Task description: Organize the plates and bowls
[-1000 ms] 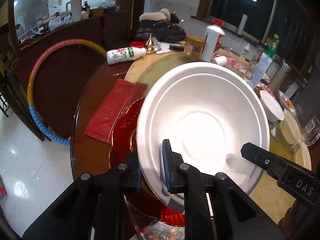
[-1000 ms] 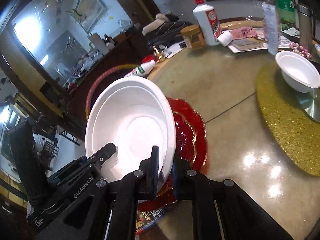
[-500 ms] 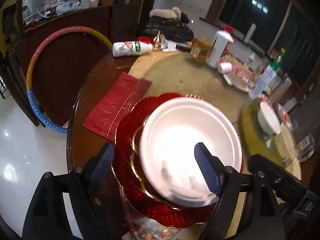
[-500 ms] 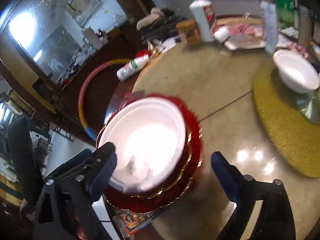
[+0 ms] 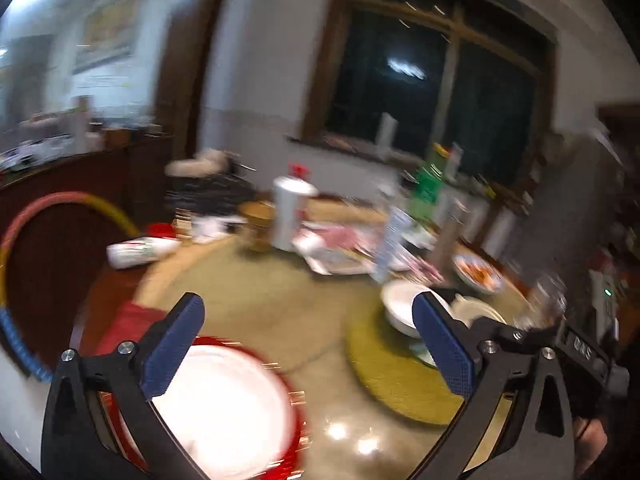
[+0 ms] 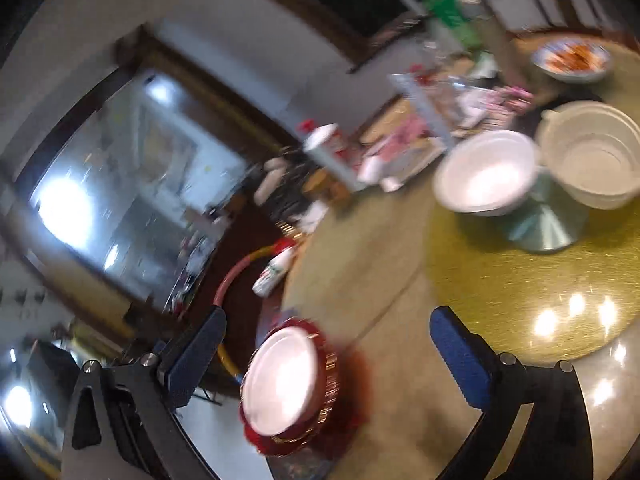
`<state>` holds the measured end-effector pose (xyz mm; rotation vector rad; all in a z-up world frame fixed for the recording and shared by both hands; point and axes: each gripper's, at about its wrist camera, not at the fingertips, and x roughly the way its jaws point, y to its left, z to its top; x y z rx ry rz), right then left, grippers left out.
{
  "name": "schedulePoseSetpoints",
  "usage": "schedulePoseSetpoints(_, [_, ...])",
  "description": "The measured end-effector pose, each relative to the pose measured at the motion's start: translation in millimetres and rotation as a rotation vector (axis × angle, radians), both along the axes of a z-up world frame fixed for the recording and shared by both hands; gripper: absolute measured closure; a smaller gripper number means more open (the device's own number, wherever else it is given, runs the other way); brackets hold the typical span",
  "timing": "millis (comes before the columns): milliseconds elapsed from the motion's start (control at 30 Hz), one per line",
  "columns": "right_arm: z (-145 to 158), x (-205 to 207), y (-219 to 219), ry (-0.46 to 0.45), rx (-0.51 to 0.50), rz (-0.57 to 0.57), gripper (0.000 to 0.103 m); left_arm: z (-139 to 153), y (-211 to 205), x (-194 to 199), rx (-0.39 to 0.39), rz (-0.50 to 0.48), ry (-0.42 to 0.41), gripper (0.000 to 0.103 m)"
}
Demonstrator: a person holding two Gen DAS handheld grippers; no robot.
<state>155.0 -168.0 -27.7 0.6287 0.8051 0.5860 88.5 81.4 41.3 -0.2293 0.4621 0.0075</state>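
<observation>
left gripper (image 5: 308, 344) spread wide, blue pads (image 5: 173, 346) far apart, gripping nothing — raised above the table (image 5: 260, 304) and tilted up toward the far window. right gripper (image 6: 326, 360) likewise splayed fully open and empty, rolled to one side so the table ran diagonally across its view.

white plate (image 5: 224, 412) lay released on the red plate (image 5: 294, 436) at the near edge of the table, low in the left wrist view beside the left pad, not touched by either finger. same white plate (image 6: 280, 380) seen in the right wrist view between and beyond the two open fingers, seated on the red plate (image 6: 328, 384), gold trim showing at its rim.

farther along the table, on the gold mat (image 6: 520, 280), stood a white bowl (image 6: 486, 172) on a silvery disc, just beside a stack of pale bowls (image 6: 588, 152). white bowl (image 5: 400, 308) partly hidden behind the right pad in the left wrist view. behind these, blurred: a white bottle (image 5: 288, 216) with a red cap, a green bottle (image 5: 430, 182), a dish of orange food (image 6: 572, 60) — details too smeared to tell more.
</observation>
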Motion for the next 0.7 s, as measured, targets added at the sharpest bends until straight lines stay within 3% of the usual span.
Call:
schedulePoseSetpoints(133, [-25.4, 37.9, -47.9, 0.130, 0.067, -0.090, 0.000, -24.8, -32.7, 79.2, -0.054, -0.085, 0.197, 0.000])
schedulePoseSetpoints(233, [-51.7, 66.8, -73.1, 0.231, 0.111, -0.148, 0.001, -54.0, -47.0, 132.8, -0.126, -0.067, 0.340, 0.000])
schedulePoseSetpoints(367, [-62.8, 89.6, -87.9, 0.252, 0.072, -0.191, 0.001, -88.4, -65.2, 181.8, -0.118, -0.025, 0.462, 0.000])
schedulePoseSetpoints(500, [-67.7, 112.2, -86.0, 0.257, 0.022, -0.188, 0.003, -111.3, -82.8, 207.1, -0.101, 0.020, 0.531, 0.000])
schedulePoseSetpoints(600, [-68.4, 121.7, -83.3, 0.251, -0.014, -0.211, 0.012, -122.3, -93.3, 219.9, -0.083, 0.041, 0.534, 0.001])
schedulePoseSetpoints(700, [-74.7, 134.7, -79.1, 0.266, -0.081, -0.199, 0.028, -126.5, -103.1, 227.5, -0.036, 0.051, 0.512, 0.007])
